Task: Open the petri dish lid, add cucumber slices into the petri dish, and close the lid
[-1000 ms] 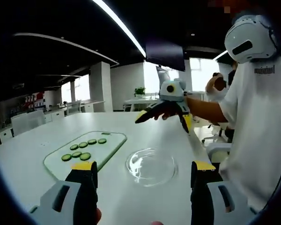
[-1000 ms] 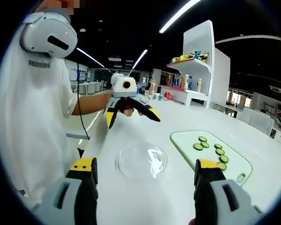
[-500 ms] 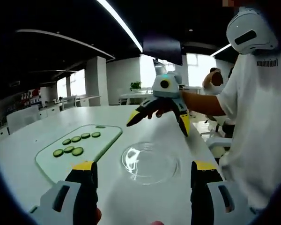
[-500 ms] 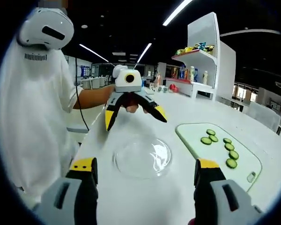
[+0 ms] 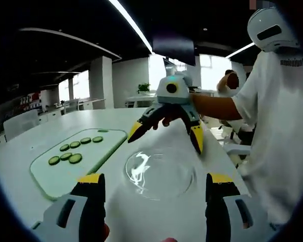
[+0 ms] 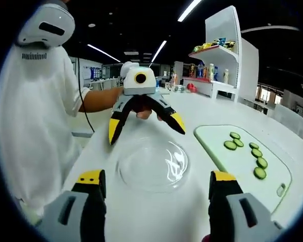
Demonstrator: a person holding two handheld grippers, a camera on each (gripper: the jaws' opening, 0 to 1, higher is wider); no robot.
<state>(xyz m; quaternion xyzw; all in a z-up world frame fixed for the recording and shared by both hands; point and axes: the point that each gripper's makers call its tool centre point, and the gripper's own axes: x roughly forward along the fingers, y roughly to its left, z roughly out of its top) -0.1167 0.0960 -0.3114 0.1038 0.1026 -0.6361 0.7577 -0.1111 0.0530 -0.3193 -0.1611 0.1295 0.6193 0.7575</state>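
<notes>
A clear glass petri dish lies flat on the white table, between the two grippers. My left gripper is open, its yellow-tipped jaws standing wide on either side of the dish's near edge. In the right gripper view the left gripper hangs just above the dish's far rim. My right gripper is open too, and faces the left one across the dish. Neither holds anything. Several cucumber slices lie on a pale green cutting board beside the dish.
A person in a white shirt and white headset stands at the table's edge, holding both grippers. A white shelf with coloured items stands farther back. Other desks and chairs line the room behind.
Both grippers have come closer to the dish and lower toward it, and nearer each other. The dish and cutting board have not moved. Both grippers stay open.
</notes>
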